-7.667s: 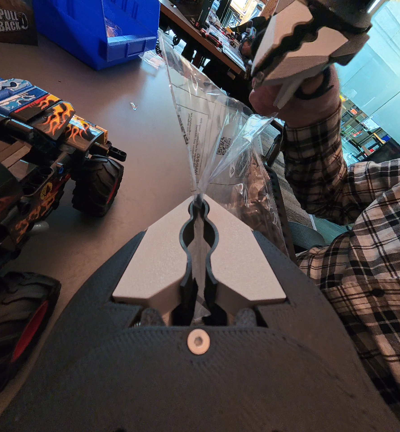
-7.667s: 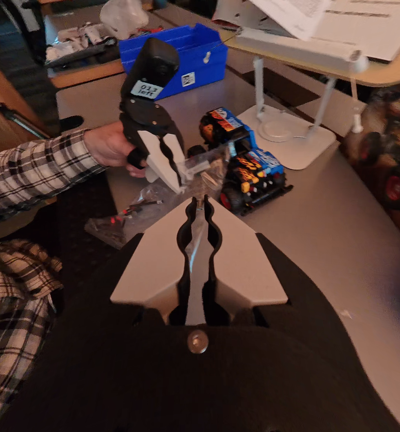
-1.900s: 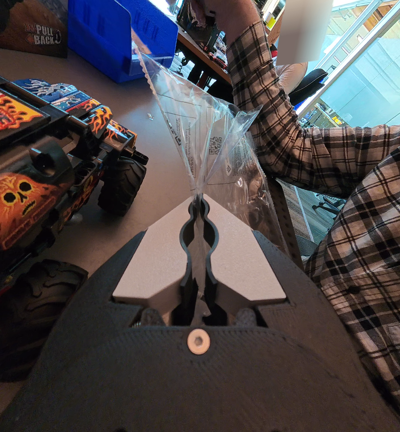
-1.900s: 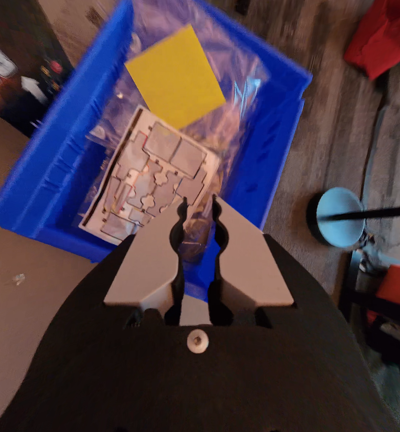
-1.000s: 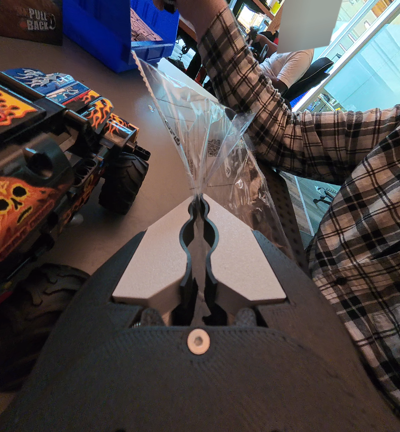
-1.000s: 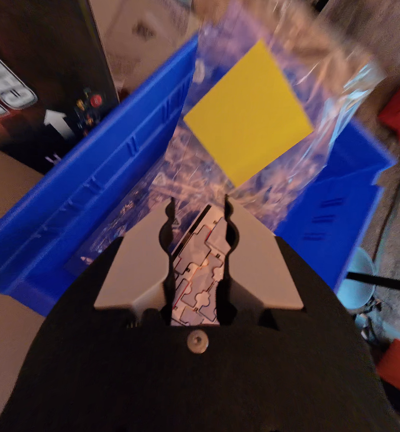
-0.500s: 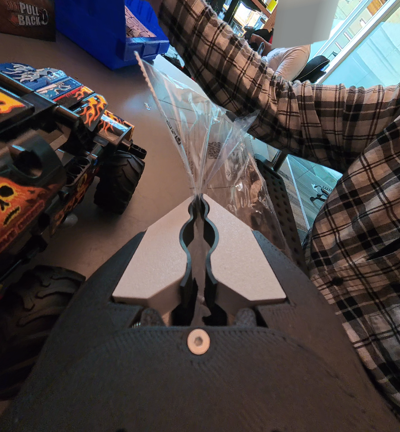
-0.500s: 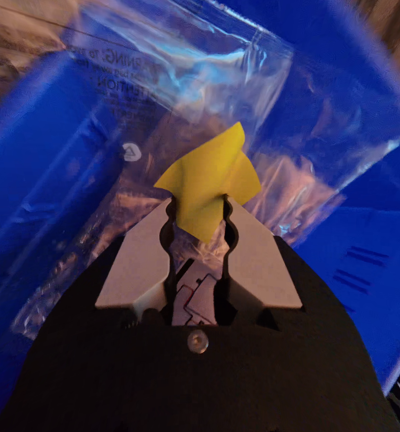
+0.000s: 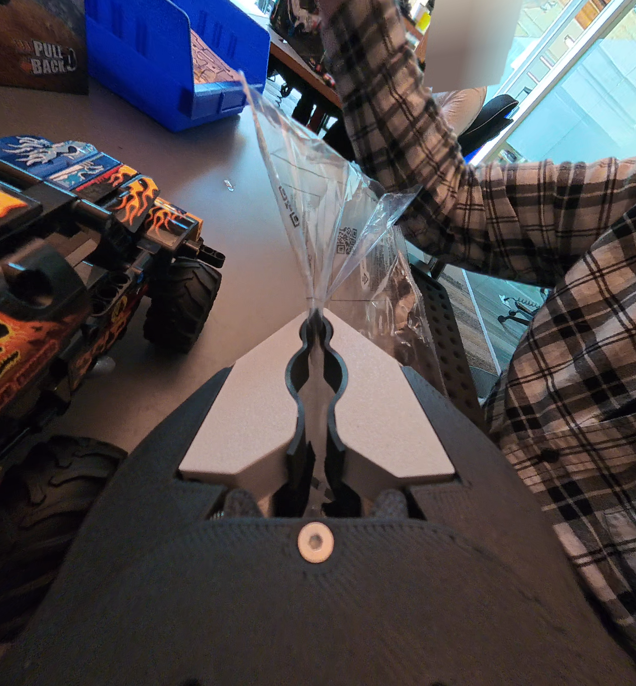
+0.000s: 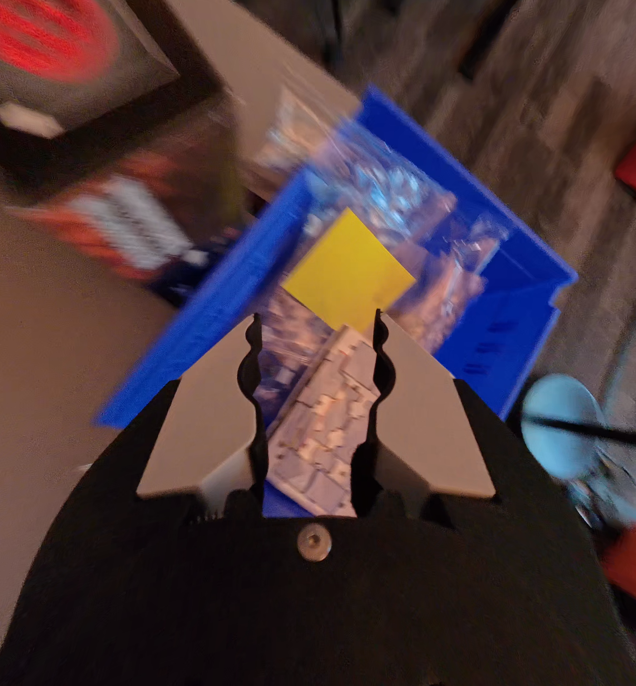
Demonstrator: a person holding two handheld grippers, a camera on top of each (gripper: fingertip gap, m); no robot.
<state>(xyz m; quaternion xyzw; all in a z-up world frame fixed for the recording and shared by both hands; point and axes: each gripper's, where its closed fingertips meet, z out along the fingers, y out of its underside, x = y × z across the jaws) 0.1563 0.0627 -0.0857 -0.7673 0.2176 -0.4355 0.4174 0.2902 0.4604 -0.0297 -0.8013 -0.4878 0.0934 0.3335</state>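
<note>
Over the blue bin (image 10: 212, 297), the right gripper (image 10: 315, 315) hangs with fingers spread, empty, above a yellow note (image 10: 346, 274); the left gripper (image 9: 315, 322) pinches a clear bag (image 9: 320, 208) beside the toy truck (image 9: 67, 260) on the table (image 9: 234, 156). Keep the pinch firm.

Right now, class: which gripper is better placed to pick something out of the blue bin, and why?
The right gripper. It is open and hovers over the blue bin, above the yellow paper. The left gripper is shut on a clear plastic bag near the toy truck.
</note>
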